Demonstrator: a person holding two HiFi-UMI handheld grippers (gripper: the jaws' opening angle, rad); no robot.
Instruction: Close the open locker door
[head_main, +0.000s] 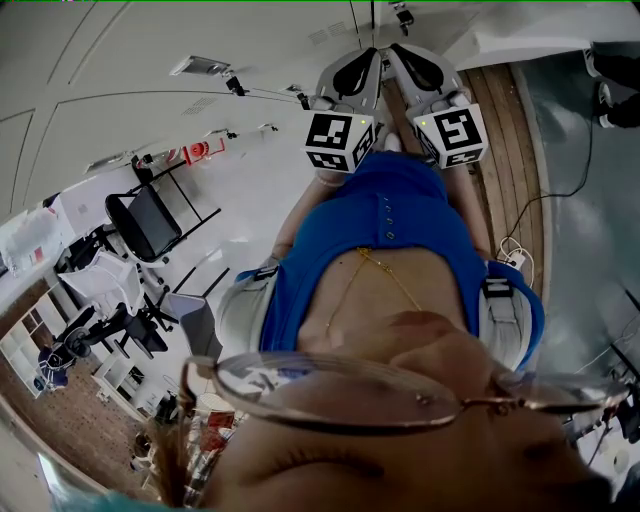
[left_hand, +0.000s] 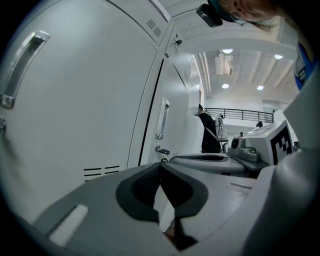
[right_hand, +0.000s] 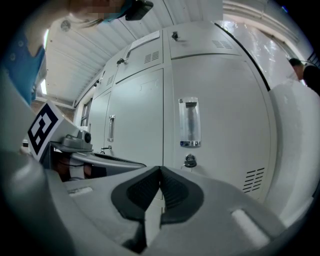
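White locker doors fill both gripper views. In the right gripper view a door (right_hand: 215, 115) with a clear handle (right_hand: 189, 122) and a key lock (right_hand: 190, 161) stands just ahead, and every door there looks flush. In the left gripper view a wide door (left_hand: 85, 100) is close on the left, and another door's handle (left_hand: 161, 119) lies further along. I cannot tell which door is open. My left gripper (left_hand: 161, 168) and right gripper (right_hand: 160, 171) are both shut on nothing. In the head view the left gripper (head_main: 362, 60) and right gripper (head_main: 405, 58) sit side by side in front of the person's blue shirt.
Each gripper shows in the other's view: the right gripper's marker cube (left_hand: 282, 142) and the left gripper's marker cube (right_hand: 42, 127). A person in black (left_hand: 209, 131) stands far down the locker row. The head view also shows a black chair (head_main: 150, 220) and a wooden strip (head_main: 510, 150).
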